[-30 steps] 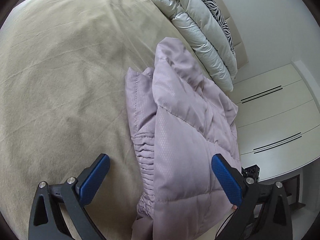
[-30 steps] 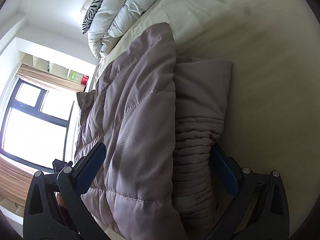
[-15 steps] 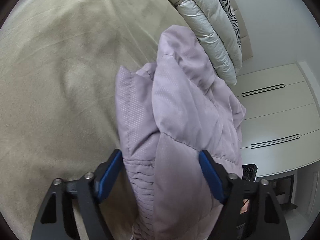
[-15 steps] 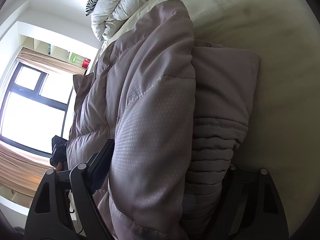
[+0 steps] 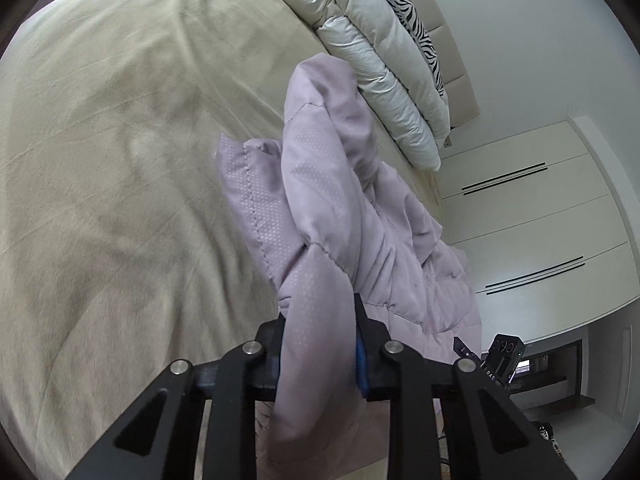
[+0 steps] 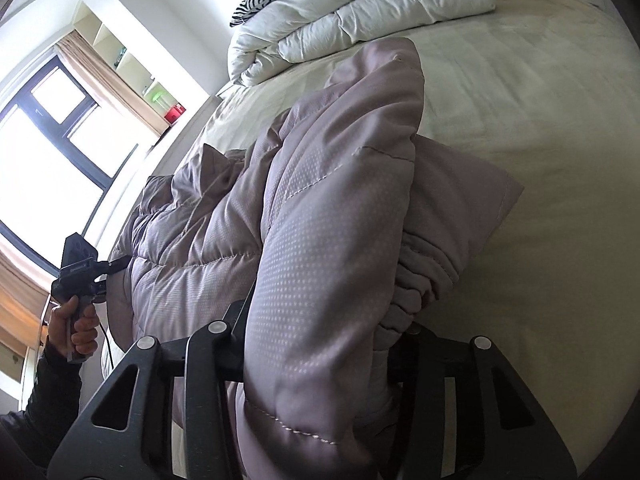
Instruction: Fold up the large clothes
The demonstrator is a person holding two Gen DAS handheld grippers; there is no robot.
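A lilac quilted jacket point(image 5: 328, 208) lies partly folded on the beige bed sheet point(image 5: 120, 160). My left gripper point(image 5: 318, 344) has a thick fold of its near edge between the jaws; they are closing and the blue pads press into the fabric. In the right wrist view the same jacket point(image 6: 320, 220) bulges up between the jaws of my right gripper point(image 6: 320, 332), which are also closing and squeezing the padded edge and the gathered cuff. Both held ends are raised off the sheet. The fabric hides the fingertips.
A rolled white duvet point(image 5: 380, 60) and a zebra-print pillow point(image 5: 408, 8) lie at the head of the bed. White wardrobe doors point(image 5: 540, 220) stand past the bed's edge. A person's hand point(image 6: 76, 320) holds the other tool near the window point(image 6: 48, 140).
Both grippers went from wide open around the jacket's near edge to squeezed on it. The gripped fabric has lifted and bunched upward, and the right view has rolled.
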